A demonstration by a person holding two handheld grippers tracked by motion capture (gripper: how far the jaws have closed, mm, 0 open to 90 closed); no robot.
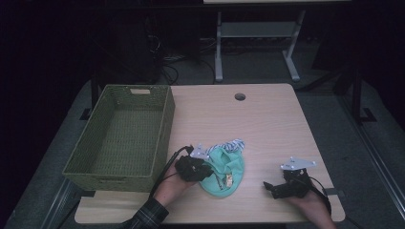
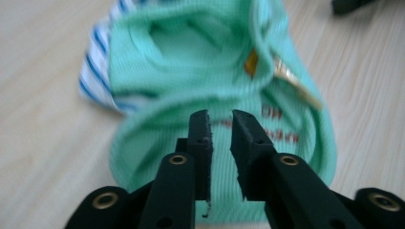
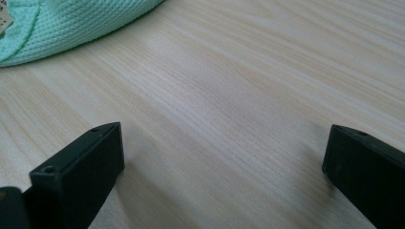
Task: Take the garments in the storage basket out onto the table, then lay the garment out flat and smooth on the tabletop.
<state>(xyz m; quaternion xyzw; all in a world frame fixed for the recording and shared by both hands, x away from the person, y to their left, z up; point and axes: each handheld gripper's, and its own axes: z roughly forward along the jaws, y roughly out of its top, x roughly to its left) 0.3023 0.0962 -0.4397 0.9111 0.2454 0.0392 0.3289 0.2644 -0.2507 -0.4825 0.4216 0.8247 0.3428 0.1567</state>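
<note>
A mint-green ribbed knit garment point(image 1: 228, 171) lies crumpled in a rounded heap on the near middle of the table, just right of the basket. Red lettering, blurred, shows on its front, and a small paper tag point(image 2: 291, 81) on a string hangs at its neckline. A blue-and-white striped cloth point(image 1: 232, 143) peeks out from under its far edge, touching it.

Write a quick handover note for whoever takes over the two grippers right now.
Left gripper: jaws nearly closed with a narrow gap, nothing pinched, poised over the green garment.
Right gripper: jaws wide open, nothing between them, low over bare table.
Things: garment bunched at the table's near edge on a blue-striped cloth; woven basket at left holds nothing.
Done: nothing in the basket.
Left: probably grip the garment and move it to the basket.
</note>
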